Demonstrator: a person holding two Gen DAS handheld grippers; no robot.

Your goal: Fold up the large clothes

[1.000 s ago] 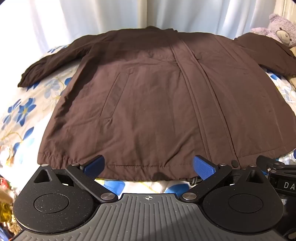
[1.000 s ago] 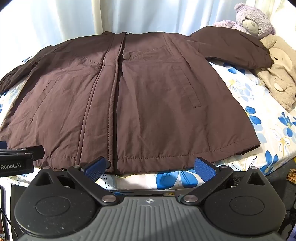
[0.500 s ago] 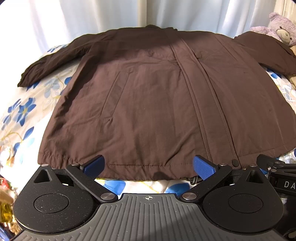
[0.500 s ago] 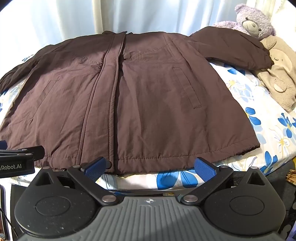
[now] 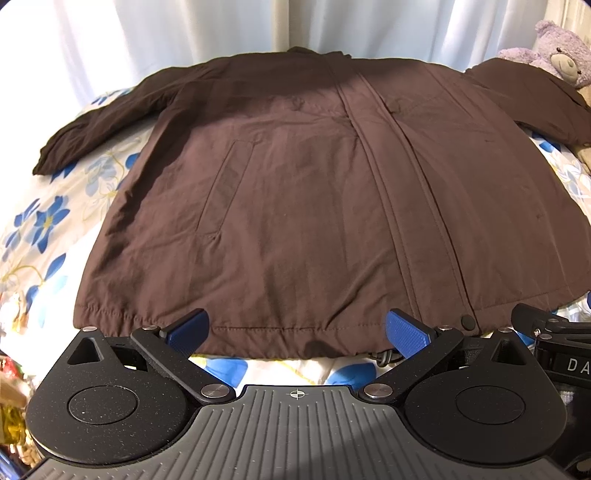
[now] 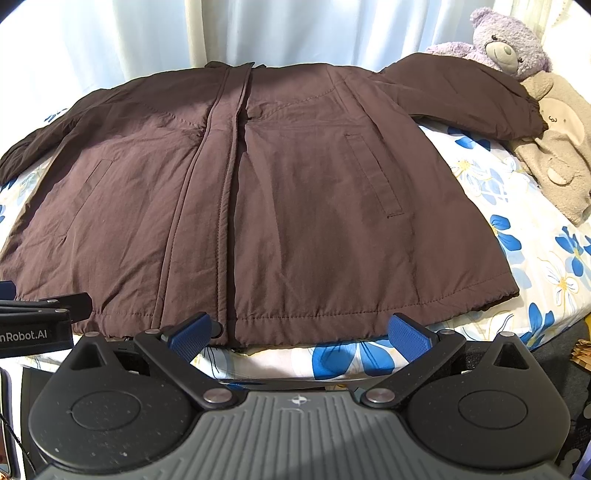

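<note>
**Bed with floral sheet: brown jacket laid flat, two hand-held grippers at the hem**

Bed sheet (image 6: 532, 258), white with blue flowers, in front of pale curtains (image 5: 184, 33).

- Left hand-held gripper (image 5: 297, 332): blue-padded fingers spread wide, nothing between them. Positioned at the near edge of the bed, fingertips level with the jacket's hem; contact with the fabric cannot be told.
- Right hand-held gripper (image 6: 299, 334): fingers likewise spread wide, holding nothing. Also at the near hem, to the right of the left one; each tool's body shows at the edge of the other's view.
- Jacket (image 6: 295, 192): dark brown, front side up, closed along the centre placket, collar at the far end by the curtains, hem nearest the cameras. Slit pocket on each front panel. A snap (image 5: 467, 320) sits at the placket's bottom.
- Sleeves: both stretched outward; the left sleeve (image 5: 96, 136) lies on the sheet, the right sleeve (image 6: 469, 96) reaches the soft toys.
- Purple teddy bear (image 6: 506, 40): far right corner, just behind the right cuff.
- Beige plush toy (image 6: 557, 147): beside the bear, touching the cuff.
</note>
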